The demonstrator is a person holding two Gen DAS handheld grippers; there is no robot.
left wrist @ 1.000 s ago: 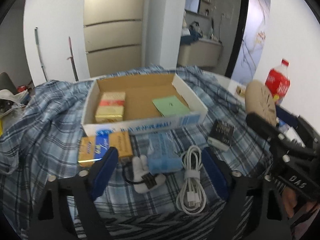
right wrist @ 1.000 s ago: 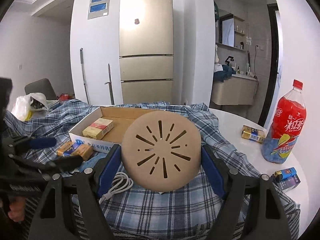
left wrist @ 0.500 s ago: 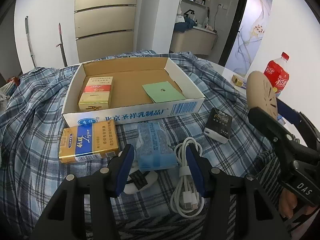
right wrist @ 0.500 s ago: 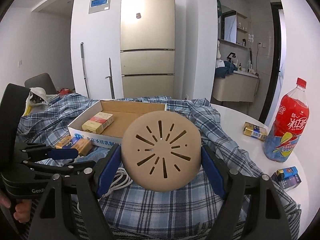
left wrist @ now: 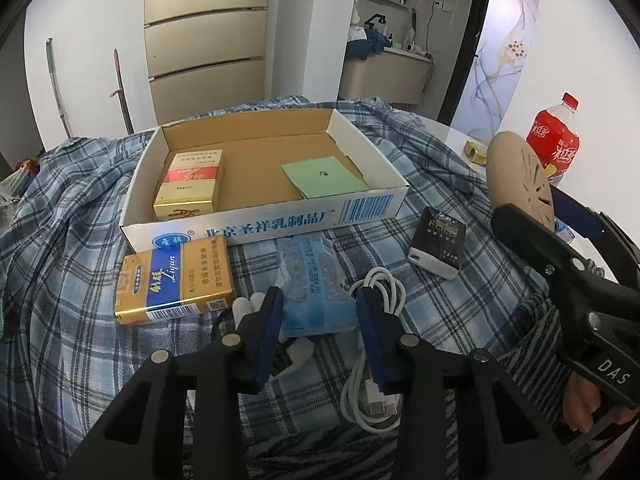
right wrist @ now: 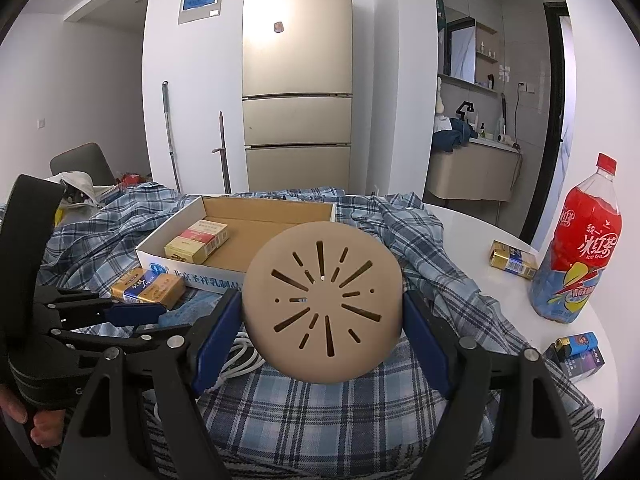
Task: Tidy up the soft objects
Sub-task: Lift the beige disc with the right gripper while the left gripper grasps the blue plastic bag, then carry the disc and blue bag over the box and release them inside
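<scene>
On the left of the checked blue cloth (left wrist: 72,264) lies a gold-and-blue cigarette carton (left wrist: 174,286), just in front of the open white cardboard box (left wrist: 264,224), which already holds a red-and-gold carton (left wrist: 190,184) and a green paper square (left wrist: 324,176); the box is probably where sorted items go. Next, the left gripper (left wrist: 320,314) sits low with its blue fingers on either side of the soft pale-blue packet (left wrist: 314,292), closed in against it or nearly so, apparently to lift it; whether the grip is firm cannot be told. A coiled white cable (left wrist: 374,344) lies just right of the packet, a small black-and-white pack (left wrist: 438,242) beyond it. Furthest right, the right gripper (right wrist: 322,330) is clamped on a tan round slotted pad (right wrist: 322,304), held above the cloth, likely waiting its turn.
</scene>
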